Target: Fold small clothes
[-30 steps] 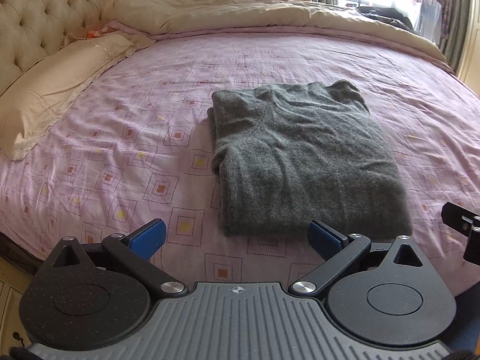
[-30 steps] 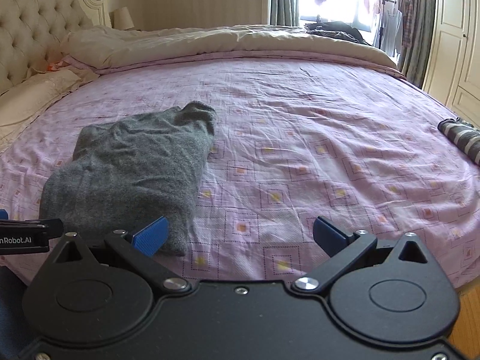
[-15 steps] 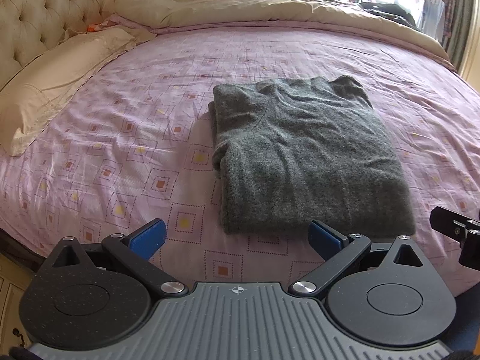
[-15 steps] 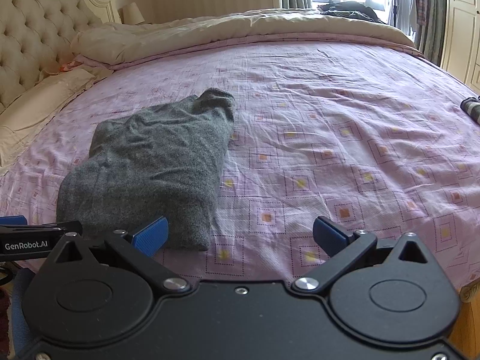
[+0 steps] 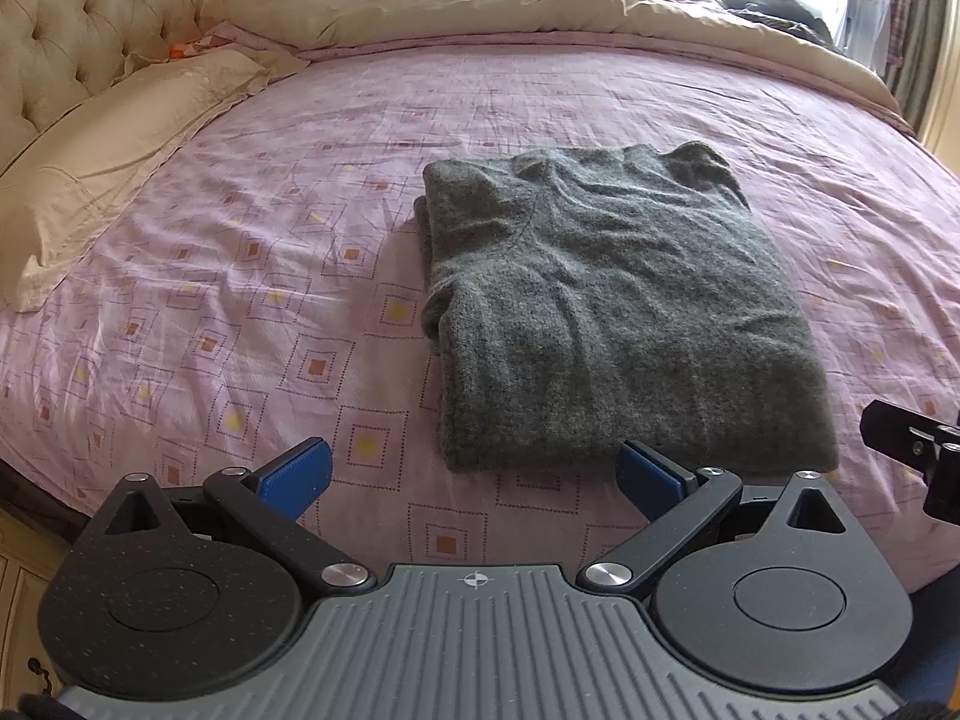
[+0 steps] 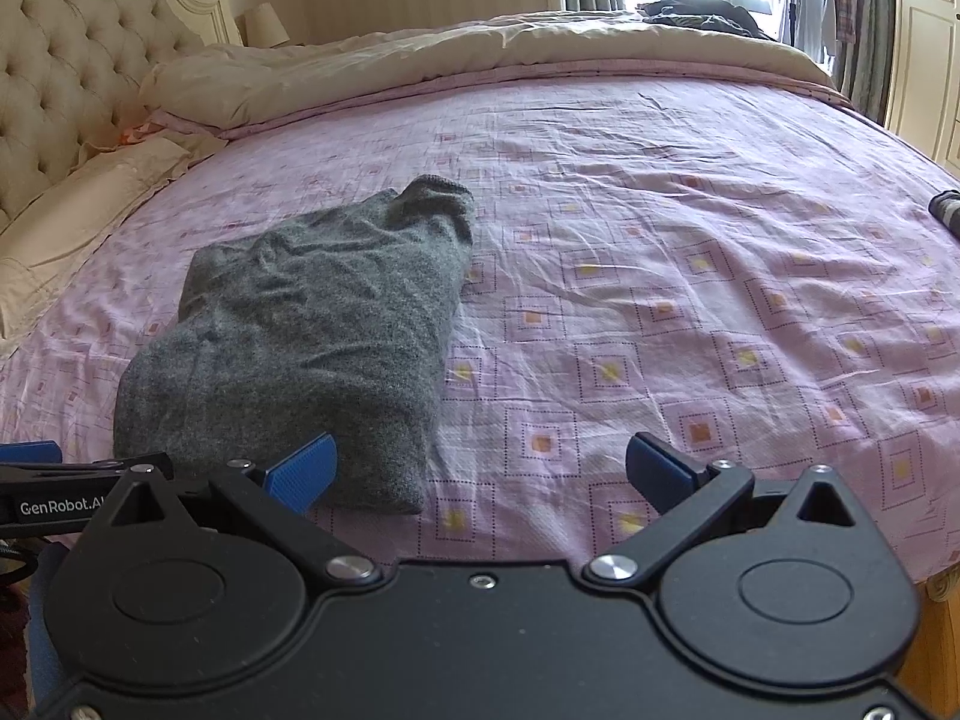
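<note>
Folded into a thick, slightly rumpled rectangle, grey knit sweater (image 5: pixel 606 306) lying flat on the pink patterned bedsheet (image 5: pixel 240 312), collar end bunched at the far side. Left gripper (image 5: pixel 474 474) low at the near hem, jaws spread, pinching nothing. Right gripper (image 6: pixel 480 468) beside the sweater's near right corner, jaws spread, empty.

Striped roll (image 6: pixel 947 211) cut by right-view edge; dark clothes heap (image 6: pixel 702 15) by window too distant.

Grey sweater (image 5: pixel 606 306), pink square-patterned sheet (image 5: pixel 240 312)
</note>
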`<state>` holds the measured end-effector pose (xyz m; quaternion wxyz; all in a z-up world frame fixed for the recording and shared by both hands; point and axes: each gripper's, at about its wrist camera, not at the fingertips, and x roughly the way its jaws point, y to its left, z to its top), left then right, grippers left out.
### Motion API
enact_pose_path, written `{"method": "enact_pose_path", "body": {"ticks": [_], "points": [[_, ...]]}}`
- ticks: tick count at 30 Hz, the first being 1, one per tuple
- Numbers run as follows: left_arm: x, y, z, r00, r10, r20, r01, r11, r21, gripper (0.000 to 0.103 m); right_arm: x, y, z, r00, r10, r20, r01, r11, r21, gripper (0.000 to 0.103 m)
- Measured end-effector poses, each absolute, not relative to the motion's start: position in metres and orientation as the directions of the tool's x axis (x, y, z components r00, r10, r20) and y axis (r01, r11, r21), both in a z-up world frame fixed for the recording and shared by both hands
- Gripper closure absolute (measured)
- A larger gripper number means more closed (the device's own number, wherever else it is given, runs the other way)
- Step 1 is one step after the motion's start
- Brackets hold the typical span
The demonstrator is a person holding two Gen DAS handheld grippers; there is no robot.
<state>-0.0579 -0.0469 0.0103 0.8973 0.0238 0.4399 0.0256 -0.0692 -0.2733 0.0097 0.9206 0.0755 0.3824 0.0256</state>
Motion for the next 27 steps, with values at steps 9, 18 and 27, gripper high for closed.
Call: {"method": "enact_pose_path", "body": {"ticks": [9,18,27], "points": [[-0.057,-0.0459,0.0098,0.609,0.066,-0.79,-0.026,0.998,0.063,0.001,-0.0686,-0.2716,0.0114,0.709,0.109,-0.697,0.008,0.987,0.162,0.001],[-0.0563,-0.0467,0.011,0.611,0.061,-0.789,-0.019,0.998,0.062,0.001,-0.0672,-0.2701,0.0117,0.706,0.112,-0.699,0.005,0.986,0.164,0.001],[-0.0554,-0.0464,0.0122,0.613,0.057,-0.788,-0.017,0.998,0.059,0.001,-0.0662,-0.2676,0.0113,0.704,0.12,-0.7,-0.001,0.986,0.168,0.001]]}}
